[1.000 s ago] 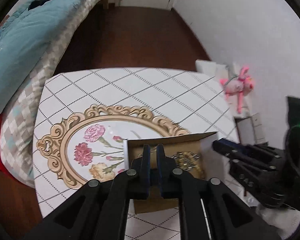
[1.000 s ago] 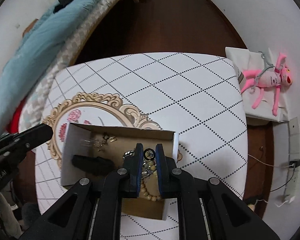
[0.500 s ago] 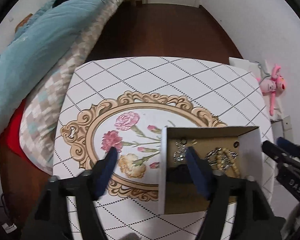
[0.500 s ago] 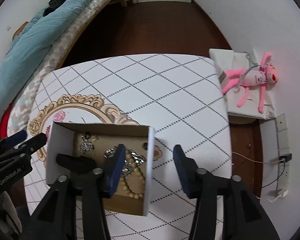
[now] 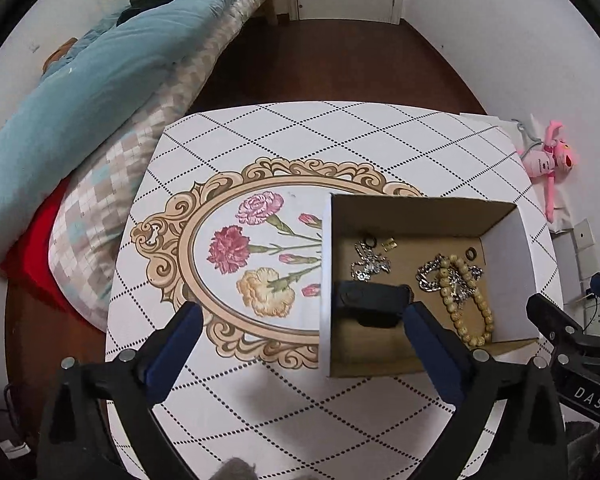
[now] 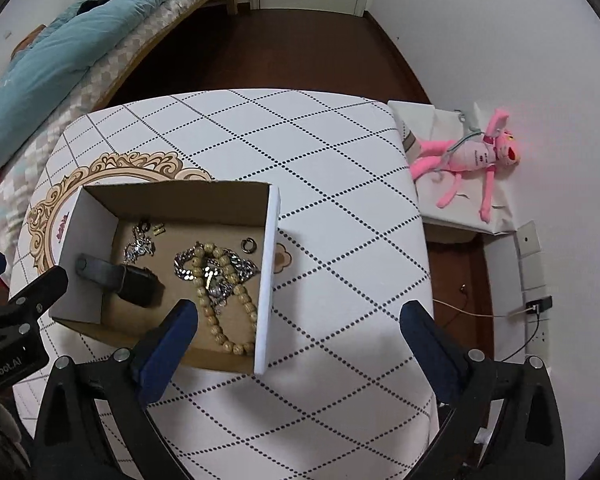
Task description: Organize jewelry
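Note:
A white-walled cardboard box point(image 5: 325, 280) stands on the table; the right wrist view shows it at left centre point(image 6: 269, 272). Inside lie a wooden bead bracelet point(image 5: 460, 312) point(image 6: 216, 324), a silver chain point(image 5: 428, 276), a black watch point(image 5: 372, 300) point(image 6: 128, 280), a silver pendant point(image 5: 370, 266) and a small ring point(image 6: 247, 245). My left gripper point(image 5: 304, 332) hangs above the box's left wall, jaws opening wide, nothing pressed between the pads. My right gripper point(image 6: 300, 332) straddles the box's right wall from above, jaws also opening and holding nothing.
The table point(image 6: 300, 152) has a diamond-pattern cloth with a floral oval print point(image 5: 236, 248). A bed with a teal quilt point(image 5: 80, 100) runs along the left. A pink plush toy point(image 6: 468, 156) lies on a white bag by the right wall. Dark wooden floor lies beyond.
Both grippers went from shut to wide open. The left gripper slid left, off the box interior to its left wall; the right gripper slid right to the box's right wall.

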Tool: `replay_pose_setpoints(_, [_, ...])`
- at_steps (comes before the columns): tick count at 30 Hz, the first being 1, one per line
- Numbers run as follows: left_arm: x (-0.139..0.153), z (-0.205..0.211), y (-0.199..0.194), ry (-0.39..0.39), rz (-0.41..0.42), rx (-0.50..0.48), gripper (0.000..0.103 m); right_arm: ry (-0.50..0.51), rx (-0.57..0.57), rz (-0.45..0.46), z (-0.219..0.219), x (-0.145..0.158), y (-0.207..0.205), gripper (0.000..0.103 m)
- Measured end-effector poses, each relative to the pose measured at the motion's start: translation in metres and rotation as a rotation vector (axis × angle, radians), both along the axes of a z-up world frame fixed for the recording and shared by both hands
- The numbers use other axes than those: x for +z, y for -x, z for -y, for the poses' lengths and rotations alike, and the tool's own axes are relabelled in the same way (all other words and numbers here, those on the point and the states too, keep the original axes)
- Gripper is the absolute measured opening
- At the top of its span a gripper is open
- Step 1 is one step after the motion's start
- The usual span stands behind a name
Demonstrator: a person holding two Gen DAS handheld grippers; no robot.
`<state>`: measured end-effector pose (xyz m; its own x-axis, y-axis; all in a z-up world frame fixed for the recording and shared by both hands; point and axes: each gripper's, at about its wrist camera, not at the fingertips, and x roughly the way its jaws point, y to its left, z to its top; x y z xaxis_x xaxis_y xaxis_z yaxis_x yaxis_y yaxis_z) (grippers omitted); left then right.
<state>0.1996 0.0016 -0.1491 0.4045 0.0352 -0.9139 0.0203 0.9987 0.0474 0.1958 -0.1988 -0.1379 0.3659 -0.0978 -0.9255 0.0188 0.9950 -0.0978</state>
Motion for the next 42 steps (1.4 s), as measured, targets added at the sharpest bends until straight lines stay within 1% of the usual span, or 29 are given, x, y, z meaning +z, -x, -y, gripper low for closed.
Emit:
replay_pose_setpoints(9, [0.010,0.007,0.014,-0.002,0.035,0.006,0.103,0.006,-0.024,0.016,0.004,0.009,0.014,0.103])
replay_pose_setpoints(15, [0.030,0.007,0.029,0.016,0.066,0.010,0.103,-0.006,-0.033,0.053,0.007,0.030,0.031,0.103])
replay_pose_setpoints(18, [0.044,0.006,0.040,0.032,0.088,0.013,0.103,-0.011,-0.041,0.090,0.008,0.048,0.045,0.103])
replay_pose_setpoints(20, [0.058,0.005,0.052,0.053,0.110,0.016,0.103,-0.011,-0.042,0.117,0.008,0.062,0.057,0.103])
replay_pose_setpoints(25, [0.094,0.003,0.085,0.066,0.180,0.017,0.103,-0.016,-0.046,0.194,0.006,0.102,0.094,0.103])
replay_pose_setpoints(31, [0.132,-0.002,0.124,0.063,0.240,0.023,0.103,-0.016,-0.042,0.282,0.003,0.150,0.144,0.103])
replay_pose_setpoints(38, [0.170,-0.005,0.164,0.053,0.314,0.014,0.103,-0.029,-0.036,0.352,0.000,0.192,0.185,0.103])
replay_pose_setpoints(42, [0.186,-0.005,0.180,0.058,0.330,0.003,0.103,-0.026,-0.029,0.387,-0.004,0.212,0.203,0.103])
